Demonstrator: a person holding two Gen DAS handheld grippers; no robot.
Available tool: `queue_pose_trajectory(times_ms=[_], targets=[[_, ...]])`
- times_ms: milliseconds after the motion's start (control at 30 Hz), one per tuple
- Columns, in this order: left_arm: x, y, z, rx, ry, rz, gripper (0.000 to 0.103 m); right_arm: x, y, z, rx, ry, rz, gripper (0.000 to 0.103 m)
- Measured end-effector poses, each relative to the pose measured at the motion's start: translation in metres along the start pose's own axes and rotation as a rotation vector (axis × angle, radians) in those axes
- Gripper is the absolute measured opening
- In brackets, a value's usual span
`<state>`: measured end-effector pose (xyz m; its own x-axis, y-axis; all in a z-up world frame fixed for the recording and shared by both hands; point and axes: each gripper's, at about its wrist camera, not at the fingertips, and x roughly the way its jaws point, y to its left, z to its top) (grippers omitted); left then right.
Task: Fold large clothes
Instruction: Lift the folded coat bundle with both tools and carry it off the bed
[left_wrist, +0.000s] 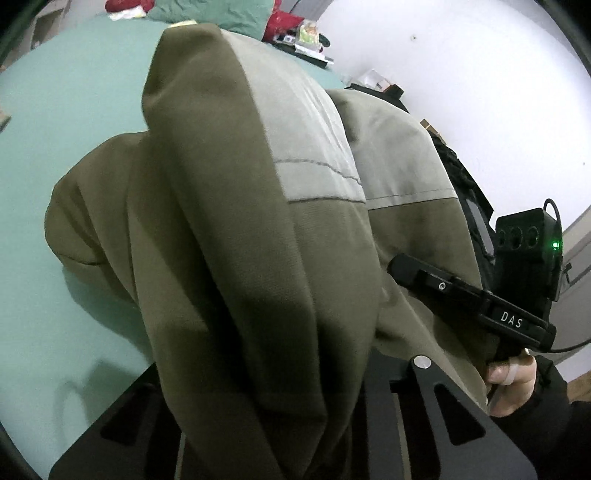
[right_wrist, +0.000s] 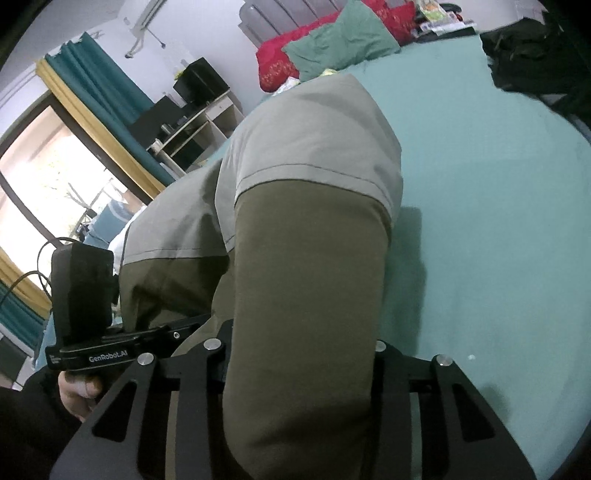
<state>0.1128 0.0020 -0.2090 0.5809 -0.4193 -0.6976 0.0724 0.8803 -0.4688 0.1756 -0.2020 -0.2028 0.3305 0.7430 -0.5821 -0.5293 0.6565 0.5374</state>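
one olive and grey garment (left_wrist: 236, 229), lifted off the near part of the bed (left_wrist: 74, 110). two grippers: the left gripper (left_wrist: 280, 424) and right gripper (right_wrist: 295, 406) are each clenched on a bunch of its cloth. on the bed's teal sheet, far end: one teal pillow (right_wrist: 340, 40), red pillows (right_wrist: 280, 62). white walls; a curtained window (right_wrist: 44, 173) at left.
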Motion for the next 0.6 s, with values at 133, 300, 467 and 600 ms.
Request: queue_pose_trajectory(times_ms=[133,300,467,600], targets=[[0.003,-0.001,-0.002,-0.019,-0.007,0.015,0.02,0.002,-0.006,-0.004,0.005,0.014,-0.013,0.038],[0.009,0.007,-0.007,-0.004,0.03,0.062,0.037,0.017,-0.009,0.0,0.017,0.057,-0.017,0.048],[0.014,0.036,-0.009,-0.09,0.061,0.074,0.083,0.029,-0.042,-0.004,0.157,0.136,0.025,0.08],[0.021,0.039,-0.008,-0.087,0.07,0.056,0.089,0.034,-0.057,-0.007,0.233,0.149,0.1,0.083]])
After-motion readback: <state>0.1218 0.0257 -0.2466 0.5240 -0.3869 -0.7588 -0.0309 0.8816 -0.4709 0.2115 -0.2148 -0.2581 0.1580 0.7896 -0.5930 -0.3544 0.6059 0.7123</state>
